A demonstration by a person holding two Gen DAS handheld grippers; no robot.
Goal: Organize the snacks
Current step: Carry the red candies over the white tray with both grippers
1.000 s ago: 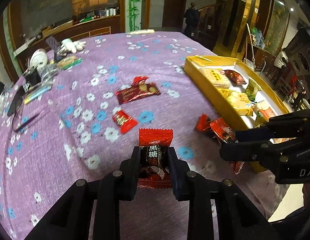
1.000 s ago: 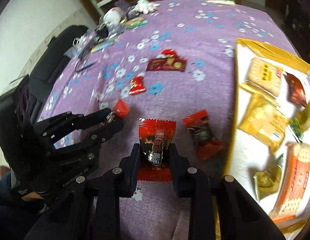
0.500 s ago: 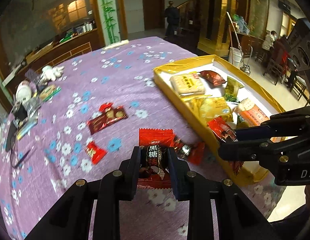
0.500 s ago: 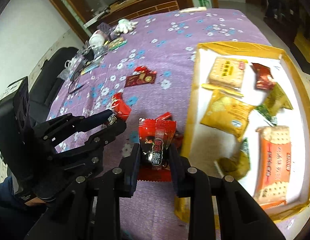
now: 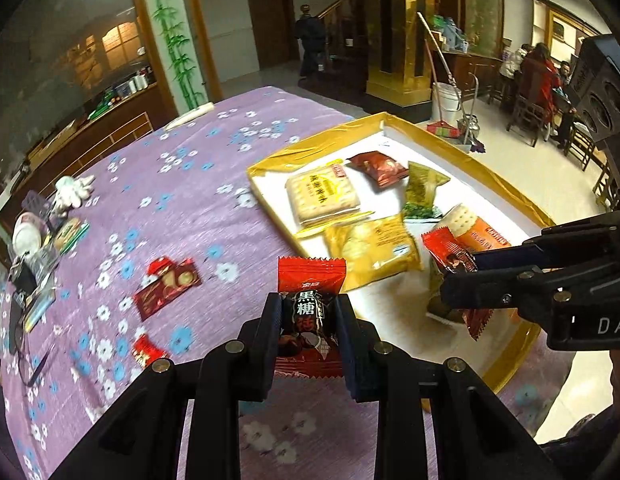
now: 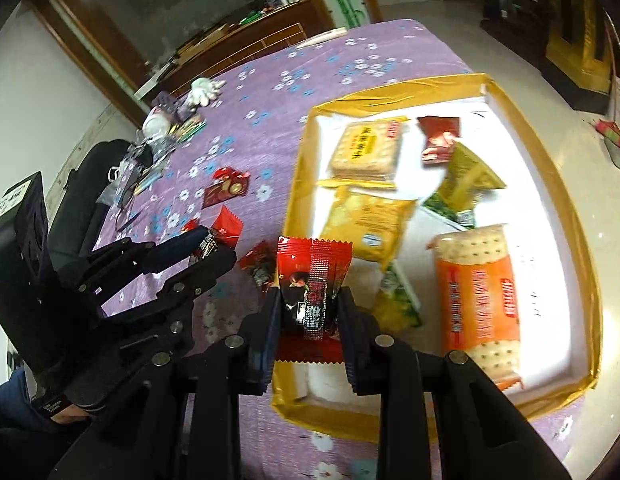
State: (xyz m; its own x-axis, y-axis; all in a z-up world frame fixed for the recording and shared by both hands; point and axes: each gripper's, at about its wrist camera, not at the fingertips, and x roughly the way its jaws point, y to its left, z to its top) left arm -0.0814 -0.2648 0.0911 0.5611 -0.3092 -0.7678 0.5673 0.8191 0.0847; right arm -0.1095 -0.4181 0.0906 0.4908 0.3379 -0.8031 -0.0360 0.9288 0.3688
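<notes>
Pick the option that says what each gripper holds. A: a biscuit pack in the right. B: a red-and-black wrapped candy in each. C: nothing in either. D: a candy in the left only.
B: the left gripper and the right gripper each pinch a red-and-black wrapped candy between their fingers.

Left tongs [image 5: 309,312] clamped on red candy packet [image 5: 310,308], beside gold-rimmed snack tray [image 5: 506,190].

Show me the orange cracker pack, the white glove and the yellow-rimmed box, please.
orange cracker pack [image 6: 484,300]: right wrist view, on its orange label.
white glove [image 5: 72,192]: left wrist view, on its palm.
yellow-rimmed box [image 6: 298,184]: right wrist view, on its left wall.
</notes>
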